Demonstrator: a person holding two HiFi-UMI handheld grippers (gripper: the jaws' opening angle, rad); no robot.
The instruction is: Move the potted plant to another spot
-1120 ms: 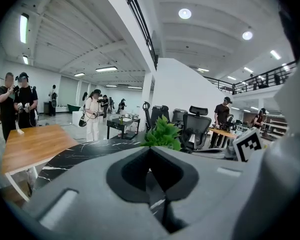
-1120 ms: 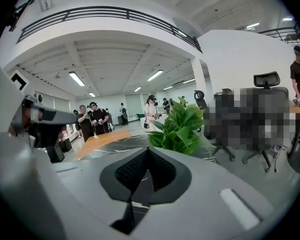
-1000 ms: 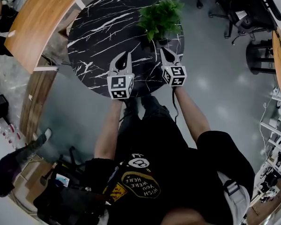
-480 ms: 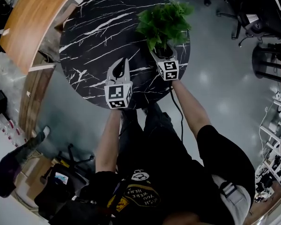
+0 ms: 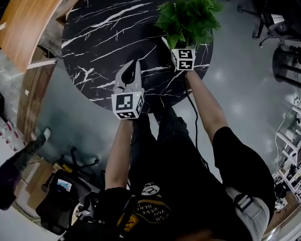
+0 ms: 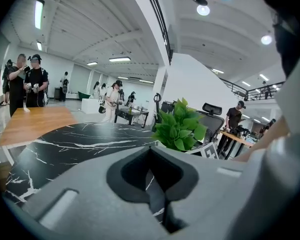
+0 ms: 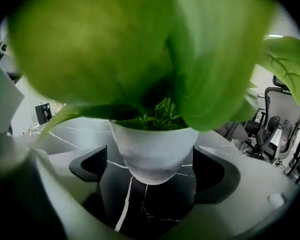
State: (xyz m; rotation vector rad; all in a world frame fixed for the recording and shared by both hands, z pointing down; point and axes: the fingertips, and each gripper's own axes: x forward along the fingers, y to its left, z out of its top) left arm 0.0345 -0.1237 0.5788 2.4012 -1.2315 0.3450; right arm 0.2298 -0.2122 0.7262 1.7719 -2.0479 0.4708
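Black marbled tabletop (image 5: pixel 105 29) bears the potted plant (image 5: pixel 188 14), green leaves (image 7: pixel 115 44) in a white pot (image 7: pixel 152 151), standing between the right tongs (image 7: pixel 151 181), just opened wide, seemingly clear of it; left tongs (image 5: pixel 135 65), well aside, pinched shut.

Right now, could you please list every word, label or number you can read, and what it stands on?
None legible.
Yellow print on the person's black T-shirt: too blurred and cut off to read.
Square black-and-white markers on the two white cubes: patterns only, no text.
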